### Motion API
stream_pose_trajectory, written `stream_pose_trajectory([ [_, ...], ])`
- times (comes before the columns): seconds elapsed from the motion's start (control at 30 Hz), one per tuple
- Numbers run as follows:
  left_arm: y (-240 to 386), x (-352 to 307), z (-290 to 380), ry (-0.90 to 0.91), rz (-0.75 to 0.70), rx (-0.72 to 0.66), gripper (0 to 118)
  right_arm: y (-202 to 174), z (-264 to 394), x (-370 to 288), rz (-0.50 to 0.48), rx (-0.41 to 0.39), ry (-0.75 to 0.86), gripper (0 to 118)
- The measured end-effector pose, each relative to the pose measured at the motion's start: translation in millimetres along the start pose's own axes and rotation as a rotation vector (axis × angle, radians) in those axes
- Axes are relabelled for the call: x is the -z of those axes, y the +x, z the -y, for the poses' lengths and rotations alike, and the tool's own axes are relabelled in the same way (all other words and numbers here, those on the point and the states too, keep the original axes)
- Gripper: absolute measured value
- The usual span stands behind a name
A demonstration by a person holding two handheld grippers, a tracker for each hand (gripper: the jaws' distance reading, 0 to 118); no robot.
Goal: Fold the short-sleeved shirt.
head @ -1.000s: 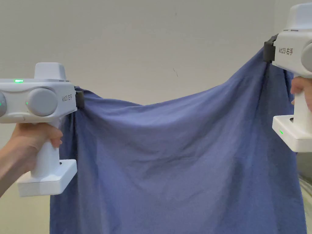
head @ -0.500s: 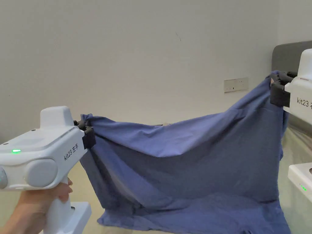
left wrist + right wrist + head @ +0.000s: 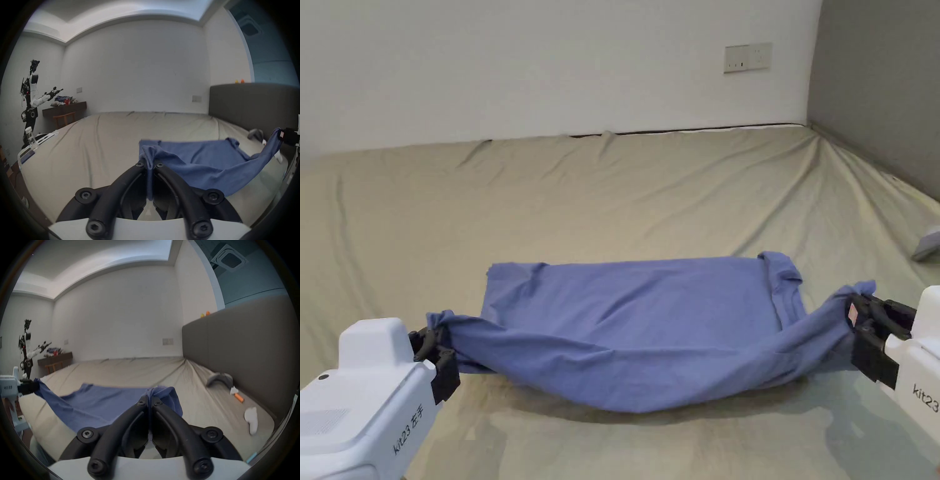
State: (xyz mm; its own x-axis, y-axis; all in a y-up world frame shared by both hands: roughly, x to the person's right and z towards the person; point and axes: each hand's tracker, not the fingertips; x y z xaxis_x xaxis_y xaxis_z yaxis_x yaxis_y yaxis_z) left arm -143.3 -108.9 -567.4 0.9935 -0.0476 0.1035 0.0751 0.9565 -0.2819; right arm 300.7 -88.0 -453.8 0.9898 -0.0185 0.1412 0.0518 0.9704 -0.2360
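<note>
Shirt pinched at both corners by my left tool and right tool, so it spreads flat over the bed.

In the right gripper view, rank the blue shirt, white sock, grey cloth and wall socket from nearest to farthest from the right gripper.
1. blue shirt, clamped in the right gripper's jaws
2. white sock, right, on the bed
3. grey cloth, right, by the headboard
4. wall socket, on the far wall
</note>
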Motion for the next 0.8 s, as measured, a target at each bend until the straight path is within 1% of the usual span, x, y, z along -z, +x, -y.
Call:
stream_pose_trajectory([
  [0.03, -1.7, -6.6, 9.0, -0.001, -0.003, -0.017, 2, 1.5, 10.8, -6.4, -0.019, -0.065, 0.004, 2],
  [0.1, -7.9, -16.4, 25.2, -0.018, -0.007, -0.065, 2, -4.3, 25.9, -19.2, -0.007, 0.006, -0.136, 2],
  [0.13, -11.0, -20.9, 32.2, -0.052, -0.008, -0.062, 2, -4.1, 33.4, -24.9, -0.009, -0.013, -0.137, 2],
  [0.17, -11.9, -22.4, 37.8, -0.081, -0.031, -0.066, 2, -4.1, 38.6, -29.6, -0.007, -0.037, -0.101, 2],
  [0.2, -13.6, -24.5, 44.6, -0.086, -0.031, -0.057, 2, -0.8, 44.8, -28.7, -0.013, -0.04, -0.138, 2],
  [0.23, -14.2, -26.6, 51.4, -0.086, -0.037, -0.063, 2, -0.3, 49.3, -28.8, -0.009, -0.027, -0.183, 2],
  [0.27, -16.7, -26.9, 55.7, -0.107, -0.04, -0.075, 2, -1.1, 51.5, -29.8, -0.004, -0.036, -0.169, 2],
  [0.33, -15.5, -27.2, 62.8, -0.139, -0.03, -0.069, 2, -2.1, 56.9, -29.0, -0.005, -0.026, -0.191, 2],
  [0.4, -12.2, -27.1, 66.4, -0.163, -0.027, -0.031, 2, -6.6, 59.1, -27.6, 0.002, -0.039, -0.212, 2],
  [0.47, -11.5, -26.6, 67.7, -0.164, -0.024, -0.032, 2, -9.3, 59.2, -26.2, 0.005, -0.048, -0.228, 2],
  [0.53, -12.6, -25.6, 67.6, -0.174, -0.035, -0.05, 3, -10.6, 57.8, -26.0, 0.037, -0.037, -0.233, 2],
  [0.57, -13.0, -25.5, 67.3, -0.179, -0.043, -0.058, 13, -9.6, 56.5, -25.1, 0.054, -0.02, -0.247, 4],
  [0.6, -13.5, -25.0, 66.3, -0.196, -0.06, -0.07, 37, -4.5, 57.8, -23.8, 0.054, 0.022, -0.269, 16],
  [0.63, -14.5, -25.0, 66.0, -0.22, -0.073, -0.08, 73, -1.5, 55.7, -23.4, 0.037, 0.063, -0.298, 48],
  [0.67, -15.2, -26.1, 65.3, -0.23, -0.076, -0.093, 115, -0.4, 53.3, -23.7, 0.016, 0.074, -0.314, 102],
  [0.7, -15.0, -34.7, 62.4, -0.208, -0.083, -0.113, 115, -2.0, 48.6, -26.2, 0.016, 0.056, -0.3, 118],
  [0.73, -14.8, -44.0, 55.7, -0.146, -0.053, -0.157, 113, -2.3, 41.3, -37.5, 0.044, 0.027, -0.2, 115],
  [0.77, -13.0, -48.6, 48.2, -0.128, -0.054, -0.172, 113, -5.0, 32.7, -41.1, -0.015, 0.058, -0.178, 114],
  [0.8, -12.5, -53.6, 37.0, -0.101, -0.055, -0.184, 113, -5.8, 22.7, -40.5, -0.007, 0.067, -0.207, 115],
])
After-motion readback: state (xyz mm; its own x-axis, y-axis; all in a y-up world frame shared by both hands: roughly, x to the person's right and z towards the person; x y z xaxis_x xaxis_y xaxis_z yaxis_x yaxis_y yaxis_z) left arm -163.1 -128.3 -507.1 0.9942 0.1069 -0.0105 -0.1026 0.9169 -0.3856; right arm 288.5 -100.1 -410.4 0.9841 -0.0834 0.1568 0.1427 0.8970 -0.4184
